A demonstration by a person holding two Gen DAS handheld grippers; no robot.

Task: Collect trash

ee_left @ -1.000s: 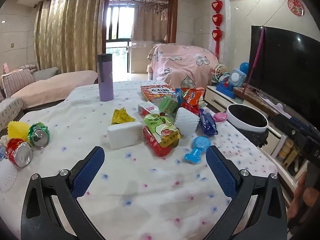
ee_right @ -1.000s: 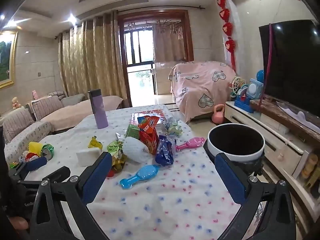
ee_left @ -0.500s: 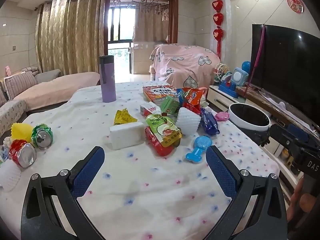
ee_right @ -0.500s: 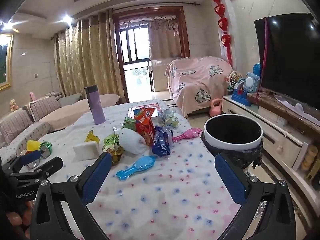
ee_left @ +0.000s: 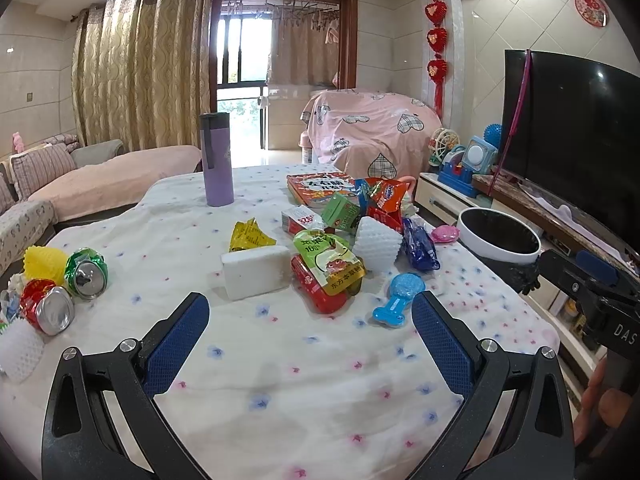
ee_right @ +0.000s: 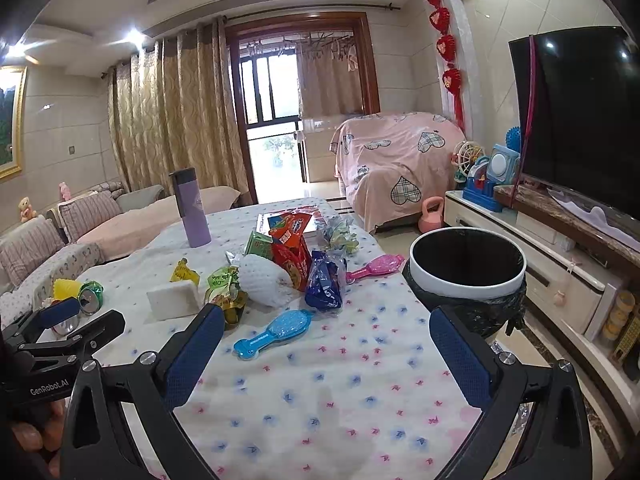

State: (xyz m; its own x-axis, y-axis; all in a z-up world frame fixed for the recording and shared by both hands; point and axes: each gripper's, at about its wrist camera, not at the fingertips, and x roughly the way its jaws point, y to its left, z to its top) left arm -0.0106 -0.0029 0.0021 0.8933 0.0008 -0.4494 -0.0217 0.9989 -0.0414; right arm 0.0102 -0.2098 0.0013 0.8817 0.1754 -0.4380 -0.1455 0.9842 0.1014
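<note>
Big table [ee_left: 304, 380] fills the mid frame; trash bin [ee_right: 467, 268] sits mid-right, just off its edge. Trash pile [ee_left: 340, 240] is center. Your left gripper [ee_left: 310, 322] & right gripper [ee_right: 326, 338] are both wide open, holding nothing. Go slow, pick 1 wrapper, e.g. the green pouch [ee_left: 328, 260].

Legible markings recorded:

- "GenRobot.AI" in white on the black body of the left gripper [ee_right: 60, 336], at 8 o'clock in the right wrist view.
- "DAS", cut off by the frame edge, on the black body of the right gripper [ee_left: 588, 280], at 3 o'clock in the left wrist view.
- "100%" on the green juice pouch [ee_left: 329, 258], table centre.
- "928" in red on the small white carton [ee_left: 301, 218], at 12 o'clock of the pouch.

Chinese print on the red book [ee_left: 322, 188] is not legible with certainty.
</note>
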